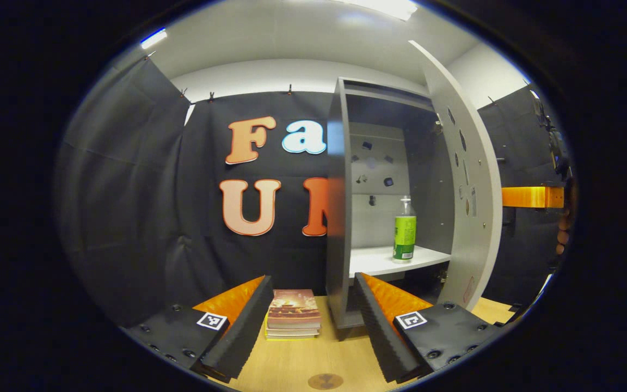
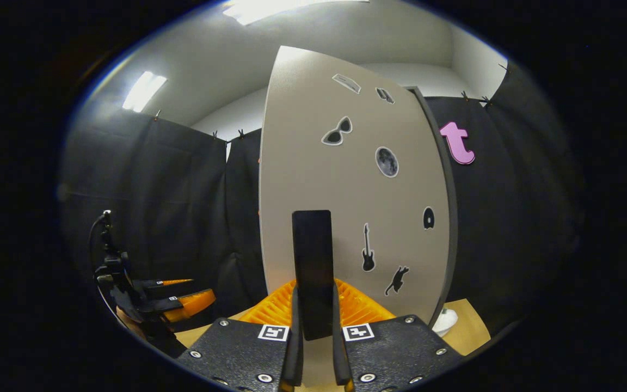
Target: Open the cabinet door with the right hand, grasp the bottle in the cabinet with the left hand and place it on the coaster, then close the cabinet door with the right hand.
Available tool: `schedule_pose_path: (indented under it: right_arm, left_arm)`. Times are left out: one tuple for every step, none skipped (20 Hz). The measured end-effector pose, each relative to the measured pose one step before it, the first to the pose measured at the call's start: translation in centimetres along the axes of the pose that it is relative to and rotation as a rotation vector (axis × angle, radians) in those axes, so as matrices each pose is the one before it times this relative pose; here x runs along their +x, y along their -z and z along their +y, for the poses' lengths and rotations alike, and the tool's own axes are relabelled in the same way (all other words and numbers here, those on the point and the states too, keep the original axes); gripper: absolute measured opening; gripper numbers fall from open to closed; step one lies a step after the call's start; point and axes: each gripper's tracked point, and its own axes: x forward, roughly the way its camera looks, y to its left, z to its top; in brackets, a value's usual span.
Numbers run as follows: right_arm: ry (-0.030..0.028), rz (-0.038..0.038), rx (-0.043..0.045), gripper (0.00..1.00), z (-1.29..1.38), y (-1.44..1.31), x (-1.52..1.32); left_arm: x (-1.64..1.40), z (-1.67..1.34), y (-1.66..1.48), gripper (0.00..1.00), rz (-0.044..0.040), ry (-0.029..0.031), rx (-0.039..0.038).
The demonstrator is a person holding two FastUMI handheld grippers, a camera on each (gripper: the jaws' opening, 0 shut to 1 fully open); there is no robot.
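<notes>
Now we have the cabinet door (image 2: 346, 179) swung open, our right tongs (image 2: 313, 348) clenched on its handle (image 2: 312, 272) | bottle (image 1: 404, 228) upright on the cabinet (image 1: 340, 218) shelf, ungrasped | left tongs (image 1: 313, 332) released over the counter (image 1: 302, 365) | coaster (image 1: 325, 381) bare | placing, closing remain.

The bottle (image 1: 404, 228) is stood on the shelf (image 1: 379, 261) inside the cabinet (image 1: 338, 218). The cabinet door (image 1: 468, 179) is swung open to the cabinet's right. A stack of books (image 1: 293, 314) is laid on the surface (image 1: 302, 365) just left of the cabinet.
</notes>
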Motion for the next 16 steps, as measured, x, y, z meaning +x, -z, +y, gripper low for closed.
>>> schedule_pose_path:
  right_arm:
    - [0.00508, -0.01153, 0.00099, 0.22, -0.679, -0.324, -1.299]
    - [0.00586, -0.0076, 0.0032, 0.22, -0.769, -0.205, -0.862]
    - [0.00786, -0.00673, 0.00372, 0.22, -0.722, -0.223, -1.025]
    - [0.00936, -0.00598, -0.0003, 0.22, -0.726, -0.152, -0.686]
    - [0.01129, -0.00448, -0.00444, 0.21, -0.901, -0.17, -1.118]
    - [0.01101, -0.00562, -0.00776, 0.21, -0.847, -0.107, -0.644]
    - [0.00807, -0.00427, -0.00539, 0.21, -0.863, -0.186, -0.765]
    - [0.00433, -0.00416, -0.00199, 0.21, -0.737, -0.166, -0.528]
    - [0.00116, -0.004, 0.00046, 0.21, -0.714, -0.097, -1.022]
    - [0.0003, -0.0039, 0.00302, 0.21, -0.557, -0.115, -0.304]
    - [0.00076, -0.00475, -0.0004, 0.21, -0.51, -0.155, -0.399]
    - [0.00484, -0.00706, 0.00059, 0.21, -0.547, -0.114, -0.273]
    - [0.00466, -0.00789, -0.00708, 0.21, -0.65, -0.081, -0.436]
    - [0.0021, -0.0066, -0.00691, 0.21, -0.595, -0.044, -0.273]
    - [-0.00126, -0.00662, -0.00316, 0.2, -0.168, -0.101, -0.333]
    - [-0.00483, -0.0044, 0.00532, 0.21, -0.1, -0.021, -0.053]
  left_arm:
    - [0.683, -1.331, 0.18, 0.97, 0.00273, 0.01892, 0.00314]
    - [0.35, -1.506, 0.188, 0.94, 0.00211, 0.01631, 0.0056]
    - [0.636, -1.374, 0.118, 0.94, 0.00335, 0.01767, -0.00019]
    - [0.838, -1.642, 0.446, 0.97, 0.00449, 0.02128, -0.00238]
    - [0.785, -1.44, 0.101, 0.97, 0.00219, 0.01782, -0.00044]
    - [0.861, -1.283, 0.035, 0.97, -0.00122, 0.01464, 0.0037]
    - [0.931, -1.198, 0.057, 0.94, -0.00009, 0.01409, 0.00057]
    - [0.89, -1.272, 0.16, 0.94, 0.00406, 0.01722, -0.00133]
    - [0.97, -1.243, 0.038, 0.94, 0.00233, 0.01635, -0.00155]
    - [0.974, -1.09, 0.116, 0.94, 0.00481, 0.01571, -0.00167]
    - [1.095, -1.036, 0.096, 0.94, 0.00486, 0.01432, -0.00356]
    - [1.086, -0.861, 0.14, 0.94, 0.00573, 0.01323, -0.0034]
    - [1.022, -0.758, 0.23, 1.0, 0.00729, 0.01212, -0.00797]
    - [1.023, -0.629, 0.22, 1.0, 0.00912, 0.01226, -0.00923]
    - [1.046, -0.506, 0.138, 0.98, 0.00776, 0.00748, -0.00641]
    - [0.965, -0.451, 0.086, 0.97, 0.00914, 0.0036, 0.00213]
